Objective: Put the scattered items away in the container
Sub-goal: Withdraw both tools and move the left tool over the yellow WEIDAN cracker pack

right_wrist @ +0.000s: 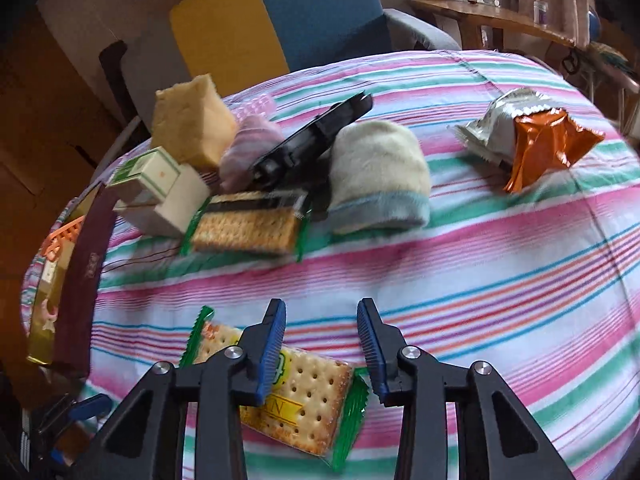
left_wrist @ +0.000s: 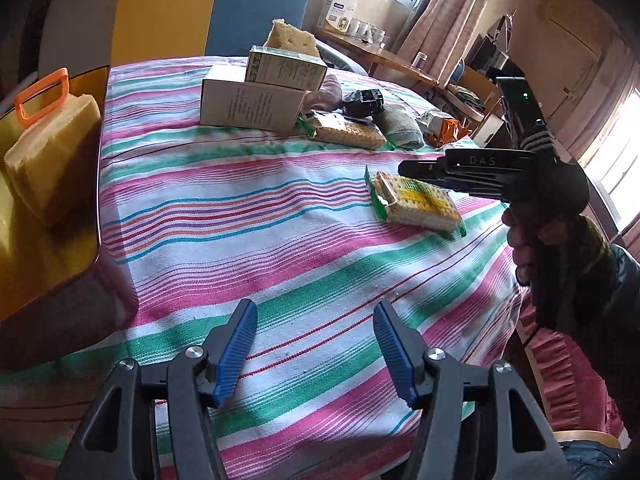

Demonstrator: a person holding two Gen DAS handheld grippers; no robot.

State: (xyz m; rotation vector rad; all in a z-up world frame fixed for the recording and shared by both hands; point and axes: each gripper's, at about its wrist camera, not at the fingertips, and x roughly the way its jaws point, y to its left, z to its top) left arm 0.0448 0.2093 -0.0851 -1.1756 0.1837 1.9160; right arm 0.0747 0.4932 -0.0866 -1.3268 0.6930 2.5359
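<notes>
A near cracker pack [left_wrist: 416,204] [right_wrist: 296,392] in green wrap lies on the striped cloth. My right gripper [right_wrist: 322,344] [left_wrist: 404,168] is open just above it, its left finger over the pack. My left gripper [left_wrist: 316,352] is open and empty above bare cloth. The amber container [left_wrist: 52,200] [right_wrist: 76,280] with an orange handle stands at the left and holds a yellow sponge [left_wrist: 52,152]. A second cracker pack [left_wrist: 346,132] [right_wrist: 244,224], two stacked boxes [left_wrist: 256,96] [right_wrist: 160,192], another sponge [left_wrist: 292,38] [right_wrist: 192,120], a black object [left_wrist: 362,102] [right_wrist: 312,140], a rolled towel [left_wrist: 400,128] [right_wrist: 380,176] and an orange-silver snack bag [left_wrist: 444,126] [right_wrist: 528,136] lie further back.
A pink cloth bundle [right_wrist: 252,148] lies between the boxes and the black object. A blue chair [left_wrist: 256,4] [right_wrist: 320,12] stands behind the table. A wooden side table [left_wrist: 376,52] with jars stands at the back right.
</notes>
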